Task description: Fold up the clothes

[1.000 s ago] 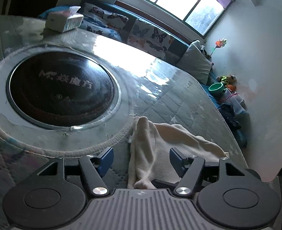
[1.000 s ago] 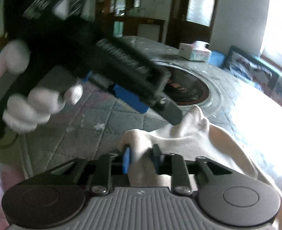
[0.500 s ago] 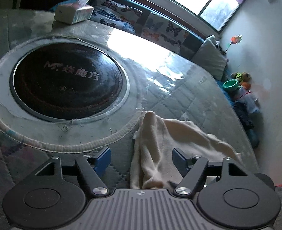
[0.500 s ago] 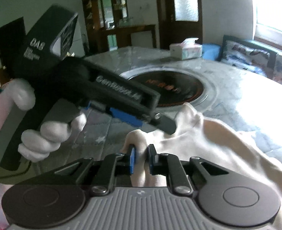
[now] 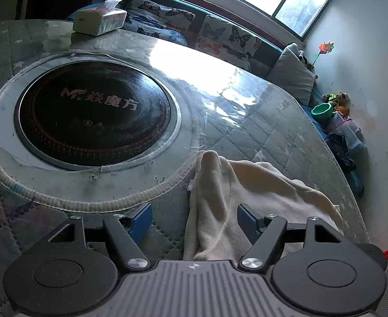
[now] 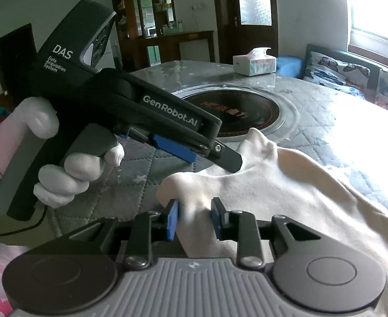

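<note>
On quilted table (image 5: 286, 137), cream garment (image 5: 246, 185), open claws

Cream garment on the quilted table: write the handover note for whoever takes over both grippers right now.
Left gripper: open, fingers either side of a raised ridge of the cream garment, not clamped.
Right gripper: partly open, a bunch of the cloth between its fingers; no firm pinch visible.
The garment lies rumpled on the quilted table, just beside the round inset cooktop; a tissue box sits at the far edge.
Done: cloth gathered at one end. Left: no clean fold visible; flatten it, then fold.
</note>
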### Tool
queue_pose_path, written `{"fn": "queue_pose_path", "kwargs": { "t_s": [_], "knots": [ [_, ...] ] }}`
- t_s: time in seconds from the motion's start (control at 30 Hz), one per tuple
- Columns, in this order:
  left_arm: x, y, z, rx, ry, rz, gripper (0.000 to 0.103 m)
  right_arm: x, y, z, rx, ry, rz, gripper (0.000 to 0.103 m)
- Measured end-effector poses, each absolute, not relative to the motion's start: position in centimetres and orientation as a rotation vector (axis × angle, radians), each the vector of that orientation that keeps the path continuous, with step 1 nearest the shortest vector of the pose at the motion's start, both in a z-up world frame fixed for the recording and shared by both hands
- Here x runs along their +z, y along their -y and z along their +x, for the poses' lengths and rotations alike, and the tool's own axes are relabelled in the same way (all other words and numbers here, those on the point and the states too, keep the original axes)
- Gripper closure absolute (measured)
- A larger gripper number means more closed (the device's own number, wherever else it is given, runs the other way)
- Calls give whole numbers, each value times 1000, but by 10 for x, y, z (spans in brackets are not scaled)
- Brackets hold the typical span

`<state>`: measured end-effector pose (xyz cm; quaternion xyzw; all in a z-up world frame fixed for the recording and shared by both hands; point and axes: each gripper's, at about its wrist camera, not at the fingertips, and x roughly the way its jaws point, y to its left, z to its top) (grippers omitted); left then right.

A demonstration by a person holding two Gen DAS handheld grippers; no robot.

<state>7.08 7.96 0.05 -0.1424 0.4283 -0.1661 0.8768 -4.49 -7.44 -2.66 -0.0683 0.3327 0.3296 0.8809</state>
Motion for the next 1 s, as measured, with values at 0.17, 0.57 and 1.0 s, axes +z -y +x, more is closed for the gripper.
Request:
{"fn": "queue_pose_path", "kwargs": {
  "t_s": [0.17, 0.57, 1.0],
  "knots": [
    [0, -79, 71, -350, -892, -290, 28, -24, 84, -50, 667, -693, -126, 76],
    [0, -74, 69, -353, -881, -259, 26, -28, 108, -59, 607, -724, -88, 76],
    [0, -70, 67, -352, -876, -219, 26, -24, 180, -14, 278, -695, -31, 76]
  ]
}}
